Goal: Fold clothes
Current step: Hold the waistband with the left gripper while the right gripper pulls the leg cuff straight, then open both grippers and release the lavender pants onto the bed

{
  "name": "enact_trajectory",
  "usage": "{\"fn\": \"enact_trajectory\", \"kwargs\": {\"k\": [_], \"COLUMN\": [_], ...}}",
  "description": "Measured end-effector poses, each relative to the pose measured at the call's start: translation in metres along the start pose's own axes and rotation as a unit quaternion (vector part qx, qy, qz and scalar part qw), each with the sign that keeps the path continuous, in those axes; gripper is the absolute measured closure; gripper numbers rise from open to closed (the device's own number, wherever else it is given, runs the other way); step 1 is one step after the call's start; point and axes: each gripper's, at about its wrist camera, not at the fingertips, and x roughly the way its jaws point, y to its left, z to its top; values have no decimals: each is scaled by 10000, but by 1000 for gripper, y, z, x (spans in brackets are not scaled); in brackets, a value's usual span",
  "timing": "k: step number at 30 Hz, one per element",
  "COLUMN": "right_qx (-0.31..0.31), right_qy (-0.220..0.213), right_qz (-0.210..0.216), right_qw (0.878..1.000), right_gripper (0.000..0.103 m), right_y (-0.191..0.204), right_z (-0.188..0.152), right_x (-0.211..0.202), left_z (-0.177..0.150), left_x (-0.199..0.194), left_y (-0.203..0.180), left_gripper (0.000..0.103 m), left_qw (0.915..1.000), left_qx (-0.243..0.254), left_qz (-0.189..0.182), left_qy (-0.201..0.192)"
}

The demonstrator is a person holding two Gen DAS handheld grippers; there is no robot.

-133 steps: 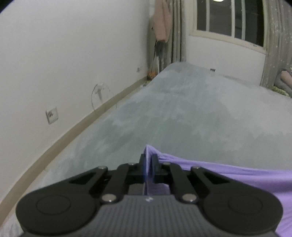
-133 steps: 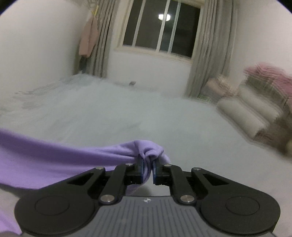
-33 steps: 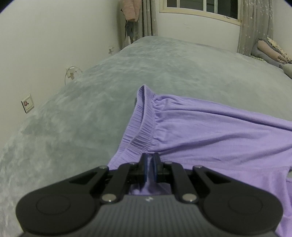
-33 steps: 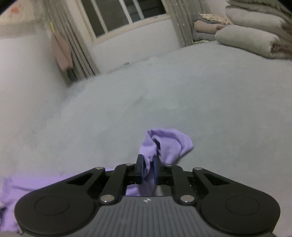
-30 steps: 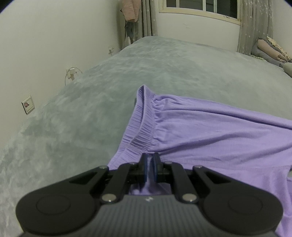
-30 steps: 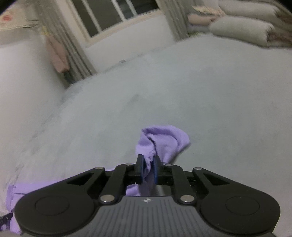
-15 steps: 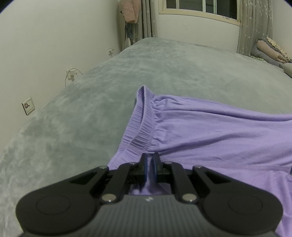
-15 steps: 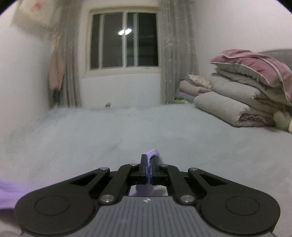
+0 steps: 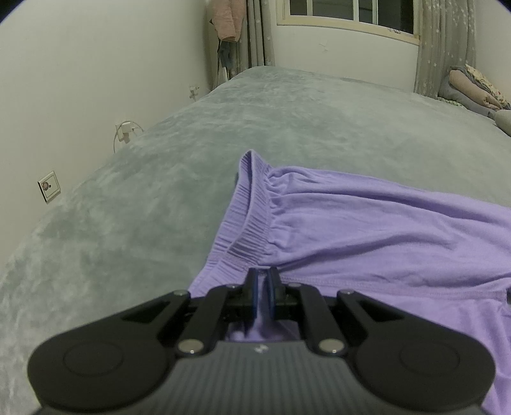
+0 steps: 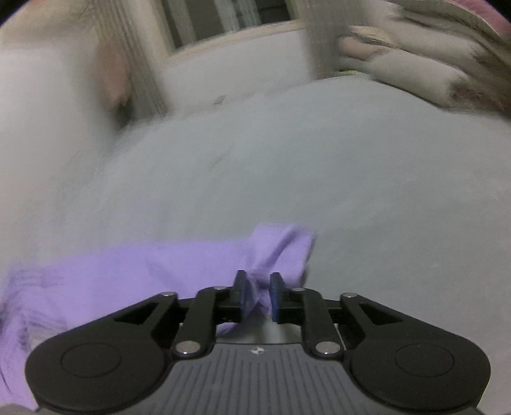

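Note:
A purple garment (image 9: 367, 230) with a gathered elastic waistband (image 9: 252, 220) lies spread on the grey bed (image 9: 287, 121). My left gripper (image 9: 262, 281) is shut on the cloth just below the waistband. In the blurred right wrist view, the garment's other end (image 10: 143, 271) rests on the bed (image 10: 319, 166), with a bunched corner reaching forward. My right gripper (image 10: 258, 287) has its jaws opening. A twist of the purple cloth sits loosely in the gap between the fingers, and the pads no longer squeeze it.
A white wall with sockets (image 9: 49, 191) runs along the bed's left side. Stacked quilts and pillows (image 10: 431, 64) sit at the far right of the bed. A window (image 9: 351, 12) with curtains and a hanging pink garment (image 9: 225, 19) stand beyond the far end.
The right gripper's view swung sideways and tipped down. Its jaws, pinched tight on the cloth half a second ago, have parted. The left gripper and its end of the garment have not moved.

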Motion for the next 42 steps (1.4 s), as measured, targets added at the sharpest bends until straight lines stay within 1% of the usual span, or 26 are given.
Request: {"fn": "enact_trajectory", "kwargs": {"k": [2, 3, 5, 7, 8, 9, 10, 11, 12, 14, 15, 17, 18, 20, 21, 23, 25, 27, 29, 30, 32, 34, 37, 38, 39, 42], "right_qx": [670, 836, 903, 857, 862, 859, 797, 624, 368, -188, -355, -687, -869, -1381, -1663, -2250, -2654, -2359, -2027, -1711, -1116, -948, -712, -719, -736, -799], "right_qy": [-44, -23, 19, 4, -12, -18, 15, 42, 11, -324, -595, -1136, -1381, -1635, -1539, -1065, -579, -419, -289, -375, -515, -360, -130, -74, -21, 49], "right_qz": [-176, -351, -655, -579, -399, -209, -5, 49, -135, -842, -1074, -1531, -1772, -2348, -2500, -2754, -2762, -2422, -2105, -2092, -2062, -2059, -2042, -1987, -1947, -2089], "right_qw": [9976, 9959, 9938, 9946, 9955, 9961, 9968, 9980, 9992, 9957, 9918, 9793, 9706, 9482, 9413, 9285, 9219, 9402, 9559, 9621, 9708, 9733, 9763, 9774, 9781, 9746], "right_gripper": [82, 82, 81, 71, 71, 75, 85, 93, 97, 98, 98, 98, 98, 98, 97, 97, 89, 85, 80, 74, 72, 71, 70, 70, 69, 69], "right_y": [-18, -25, -33, -27, -23, -19, -16, -11, -6, 6, 12, 25, 33, 65, 76, 96, 107, 91, 74, 62, 38, 21, -2, -4, -5, -22], "right_z": [9, 12, 14, 12, 11, 9, 8, 6, 5, 8, 12, 19, 22, 22, 18, 8, -1, -4, -7, -3, 5, 7, 10, 8, 7, 9], "right_x": [15, 25, 37, 45, 45, 45, 45, 43, 39, 30, 18, -8, -19, -27, -26, 3, 40, 40, 38, 32, 19, 11, 0, 3, 5, 16], "left_z": [0, 0, 0, 0, -1, -1, -1, 0, 0, 0, 1, 1, 1, 1, 0, 0, 0, 1, 1, 2, 4, 10, 26, 33, 38, 57], "left_x": [0, 0, 0, 1, 0, 0, 0, 0, 0, 0, 0, 0, 0, 0, 0, 0, 0, 0, 0, 0, 1, 0, -4, -7, -12, -22], "left_y": [0, 0, 0, -1, -1, -2, -2, -2, -2, 0, 0, -1, -2, -3, -4, -3, -2, -1, -1, -2, -3, -1, 7, 11, 13, 22], "left_gripper": [96, 96, 96, 96, 96, 96, 96, 96, 96, 96, 96, 96, 96, 96, 96, 96, 96, 96, 96, 96, 96, 96, 94, 90, 85, 77], "left_qw": [10000, 10000, 10000, 10000, 10000, 10000, 10000, 10000, 10000, 10000, 10000, 10000, 10000, 10000, 10000, 10000, 10000, 10000, 10000, 10000, 10000, 9999, 9987, 9985, 9988, 9990], "left_qx": [13, 15, 21, 24, 36, 50, 56, 61, 49, 8, 8, 24, 40, 70, 72, 54, 33, 8, 9, 27, 51, -4, -255, -350, -383, -400], "left_qz": [4, 2, -2, 0, 8, 17, 20, 22, 13, -18, -18, -3, 12, 43, 47, 32, 11, -14, -22, -7, 17, -5, -210, -279, -243, -123], "left_qy": [-5, -7, -12, -19, -23, -25, -24, -22, -18, -12, -10, -10, -15, -24, -24, -22, -21, -11, -1, 4, 38, 161, 387, 318, 195, -139]}}
